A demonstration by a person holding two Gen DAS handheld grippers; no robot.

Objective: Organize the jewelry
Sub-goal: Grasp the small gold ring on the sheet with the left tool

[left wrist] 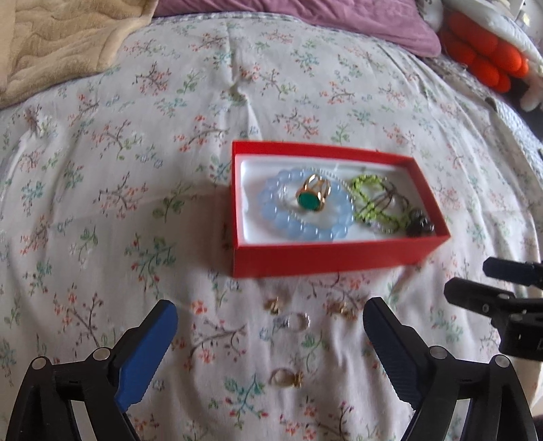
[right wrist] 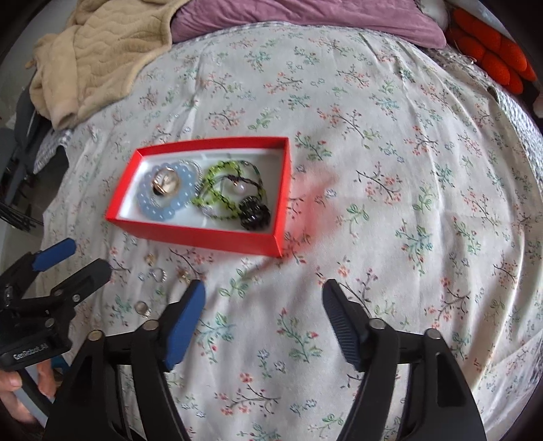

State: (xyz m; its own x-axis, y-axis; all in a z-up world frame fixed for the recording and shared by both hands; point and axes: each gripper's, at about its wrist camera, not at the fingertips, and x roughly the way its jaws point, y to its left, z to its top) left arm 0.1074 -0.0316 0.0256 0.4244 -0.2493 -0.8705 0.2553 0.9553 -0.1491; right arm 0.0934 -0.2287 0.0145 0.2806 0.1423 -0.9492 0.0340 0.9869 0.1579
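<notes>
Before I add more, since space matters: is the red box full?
Not full: the red box holds bracelets and a green-stone ring, with white lining showing.

Home bedroom. Work surface is a bed (right wrist: 390,237) covered with a white floral-print quilt, puckered and soft. Far left: crumpled beige fleece blanket (right wrist: 98,57). Far centre: purple pillow (right wrist: 305,20) along the far edge of the bed. Far right: plush toy with orange segments (left wrist: 485,64) against white fabric. Left edge of the right wrist view drops off past the bed edge to grey floor and some dark items, too blurred to identify. Red box (left wrist: 325,252) of jewelry sits directly on the quilt, with loose rings (left wrist: 292,320) on the quilt near it. Domestic clutter, soft furnishings throughout.
</notes>
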